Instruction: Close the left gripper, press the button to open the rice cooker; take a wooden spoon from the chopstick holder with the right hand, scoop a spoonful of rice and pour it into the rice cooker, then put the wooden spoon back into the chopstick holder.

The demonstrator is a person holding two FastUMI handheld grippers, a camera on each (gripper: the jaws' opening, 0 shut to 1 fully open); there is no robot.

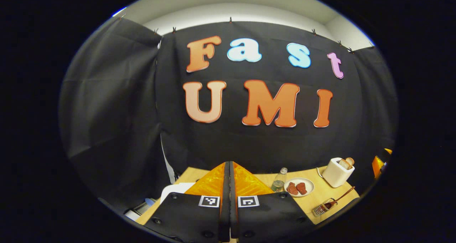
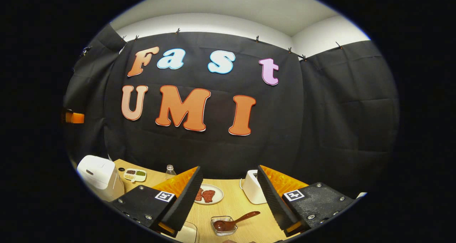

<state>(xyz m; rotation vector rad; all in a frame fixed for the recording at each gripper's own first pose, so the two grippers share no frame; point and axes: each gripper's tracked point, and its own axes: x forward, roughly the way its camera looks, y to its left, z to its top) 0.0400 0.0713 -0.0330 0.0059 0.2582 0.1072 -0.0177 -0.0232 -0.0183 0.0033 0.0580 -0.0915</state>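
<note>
The white rice cooker (image 2: 98,175) stands at the table's left with its lid down. In the left gripper view a white rounded body (image 1: 174,191) peeks out beside my fingers; I cannot tell if it is the cooker. The wooden spoon (image 2: 242,218) rests with its bowl in a small clear holder (image 2: 222,224) near the table's front. From the left it shows as a spoon (image 1: 343,195) in the holder (image 1: 322,208). My left gripper (image 1: 229,163) is shut with nothing between its fingers, raised above the table. My right gripper (image 2: 228,170) is open and empty, above and behind the spoon.
On the wooden table (image 2: 245,207) are a plate of red meat (image 2: 208,195), a white toaster (image 2: 253,191) holding bread, a small bottle (image 2: 170,171) and a compartment dish (image 2: 135,175) by the cooker. A clear bowl (image 2: 188,232) sits at the front edge.
</note>
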